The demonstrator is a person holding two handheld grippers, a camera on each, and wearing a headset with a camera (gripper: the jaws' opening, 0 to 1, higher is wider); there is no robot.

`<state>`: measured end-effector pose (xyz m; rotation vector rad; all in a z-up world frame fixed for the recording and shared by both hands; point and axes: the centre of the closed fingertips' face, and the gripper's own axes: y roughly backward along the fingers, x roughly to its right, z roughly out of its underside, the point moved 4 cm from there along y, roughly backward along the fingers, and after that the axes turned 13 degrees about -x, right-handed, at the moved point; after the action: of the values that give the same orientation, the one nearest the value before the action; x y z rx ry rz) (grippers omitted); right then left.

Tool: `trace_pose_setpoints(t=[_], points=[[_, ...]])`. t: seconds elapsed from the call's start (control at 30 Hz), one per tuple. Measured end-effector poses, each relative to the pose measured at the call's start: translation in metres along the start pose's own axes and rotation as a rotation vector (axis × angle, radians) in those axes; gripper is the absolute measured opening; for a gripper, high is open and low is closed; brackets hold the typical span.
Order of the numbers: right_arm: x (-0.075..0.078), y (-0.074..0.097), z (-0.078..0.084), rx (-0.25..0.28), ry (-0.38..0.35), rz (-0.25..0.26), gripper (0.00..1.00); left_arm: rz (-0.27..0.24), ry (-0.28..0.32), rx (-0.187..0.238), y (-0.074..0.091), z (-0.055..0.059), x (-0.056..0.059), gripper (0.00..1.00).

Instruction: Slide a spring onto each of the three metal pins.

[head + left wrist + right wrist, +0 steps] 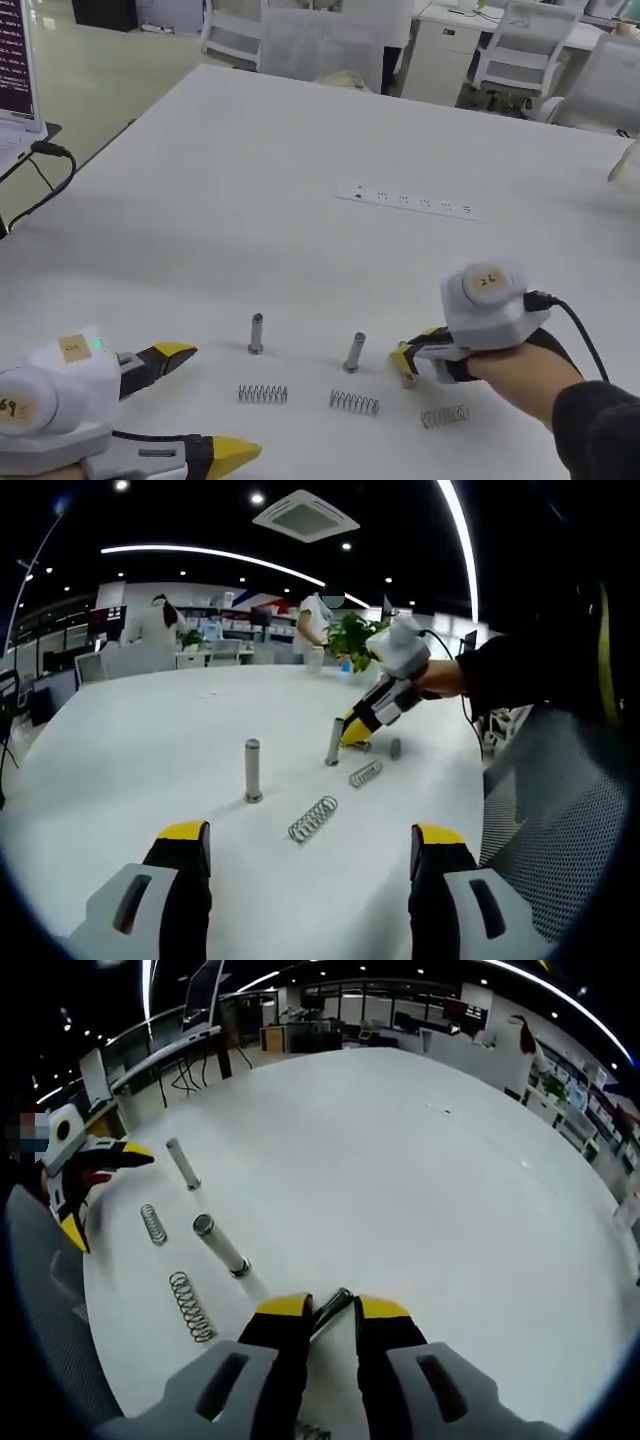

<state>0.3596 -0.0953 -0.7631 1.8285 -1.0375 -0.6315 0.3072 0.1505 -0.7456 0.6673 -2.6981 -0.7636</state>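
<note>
Since all three coiled steel springs [262, 394] [354, 403] [444, 416] lie loose on the white surface [300, 180], we judge nothing threaded yet; our right hand-held gripper [332, 1310] pinches one silver metal pin [340, 1297], two upright silver pins [256, 333] [354, 352] wait, and our left hand-held gripper [215, 400] hangs spread.

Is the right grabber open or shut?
Shut. The right gripper holds a metal pin, its yellow-tipped jaws pinched close around it.
</note>
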Motion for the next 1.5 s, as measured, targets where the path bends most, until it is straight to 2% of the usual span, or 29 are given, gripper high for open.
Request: trace_pose_setpoints(t=[0.57, 1.0, 1.5], points=[[0.0027, -0.0015, 0.0018, -0.022, 0.02, 0.005, 0.11, 0.005, 0.002, -0.006, -0.0007, 0.0004, 0.0018, 0.77], [-0.0014, -0.0022, 0.0001, -0.069, 0.07, 0.031, 0.09, 0.005, 0.002, -0.006, 0.0001, 0.0005, 0.0026, 0.76], [-0.0045, 0.0004, 0.0029, -0.05, 0.071, 0.023, 0.06, 0.003, 0.007, -0.002, 0.0016, 0.0006, 0.0015, 0.75]])
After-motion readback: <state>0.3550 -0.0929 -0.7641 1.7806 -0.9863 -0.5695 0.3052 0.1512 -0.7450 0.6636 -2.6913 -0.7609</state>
